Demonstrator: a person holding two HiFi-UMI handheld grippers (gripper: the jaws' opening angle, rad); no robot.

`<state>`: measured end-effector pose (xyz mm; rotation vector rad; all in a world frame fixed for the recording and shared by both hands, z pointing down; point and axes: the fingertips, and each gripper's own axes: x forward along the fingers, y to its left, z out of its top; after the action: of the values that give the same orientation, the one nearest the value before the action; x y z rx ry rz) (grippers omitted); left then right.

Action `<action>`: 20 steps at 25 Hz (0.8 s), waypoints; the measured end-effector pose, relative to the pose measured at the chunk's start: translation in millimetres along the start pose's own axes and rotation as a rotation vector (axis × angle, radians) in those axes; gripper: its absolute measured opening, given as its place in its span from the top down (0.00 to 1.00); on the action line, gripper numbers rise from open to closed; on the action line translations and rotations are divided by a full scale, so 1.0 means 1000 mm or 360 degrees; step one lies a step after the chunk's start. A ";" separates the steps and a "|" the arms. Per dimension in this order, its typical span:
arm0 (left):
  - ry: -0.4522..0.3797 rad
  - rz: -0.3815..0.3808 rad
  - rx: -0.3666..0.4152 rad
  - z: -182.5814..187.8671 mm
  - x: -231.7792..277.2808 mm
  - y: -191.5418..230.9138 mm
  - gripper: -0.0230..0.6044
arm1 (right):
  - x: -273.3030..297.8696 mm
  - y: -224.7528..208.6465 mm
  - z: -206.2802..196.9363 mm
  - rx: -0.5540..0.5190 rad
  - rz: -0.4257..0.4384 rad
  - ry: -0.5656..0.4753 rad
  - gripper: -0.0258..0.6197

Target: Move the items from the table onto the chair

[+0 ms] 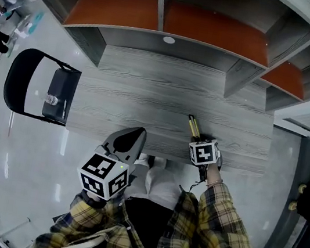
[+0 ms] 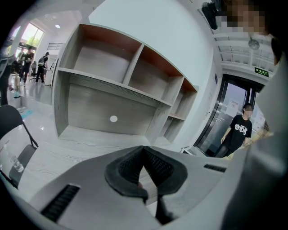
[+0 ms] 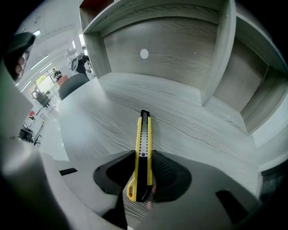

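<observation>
Head view: your right gripper (image 1: pixel 195 139) points steeply down at the near edge of the table (image 1: pixel 149 90), on a yellow knife (image 1: pixel 192 124) that lies there. The knife's long axis runs away from you toward the shelf unit (image 1: pixel 173 17). The chair (image 1: pixel 29 85) stands well apart, past the table's left end, with a bottle (image 1: pixel 52 99) already on its seat. Your left gripper (image 1: pixel 137 132) is the nearer one to the chair, but the knife is under your right, so the carry will likely be a long sweep leftward across your body.

Left gripper view: the left gripper (image 2: pixel 144 152) is clenched, pads together with nothing between them. It hangs over the near edge of the table, and the chair shows only at the far left border.

Right gripper view: this is what the head view cannot show. The knife (image 3: pixel 144 134) lies straight down the gap of the right gripper (image 3: pixel 145 164), in line with the jaws. Both pads look set against its sides near the butt end, so you are grasping it. It still rests on the table (image 3: pixel 202 130), blade end farthest from you.
</observation>
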<state>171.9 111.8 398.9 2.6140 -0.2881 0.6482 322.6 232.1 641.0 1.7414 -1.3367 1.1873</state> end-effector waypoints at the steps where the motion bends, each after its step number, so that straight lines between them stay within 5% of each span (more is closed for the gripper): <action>1: -0.0008 -0.0003 0.0007 0.001 0.000 -0.002 0.96 | 0.000 0.000 -0.001 0.0003 -0.0001 -0.0003 0.76; 14: -0.0158 -0.0001 0.0042 0.009 -0.007 -0.031 0.96 | -0.005 -0.005 -0.001 0.0212 0.0092 -0.0085 0.77; 20: -0.0223 0.0159 -0.0070 -0.003 -0.039 -0.002 0.96 | -0.006 -0.010 0.001 0.0342 0.0169 -0.0093 0.77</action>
<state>137.0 119.0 381.4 2.6202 -0.4732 0.4859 332.0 235.9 635.7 1.8868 -1.3938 1.3926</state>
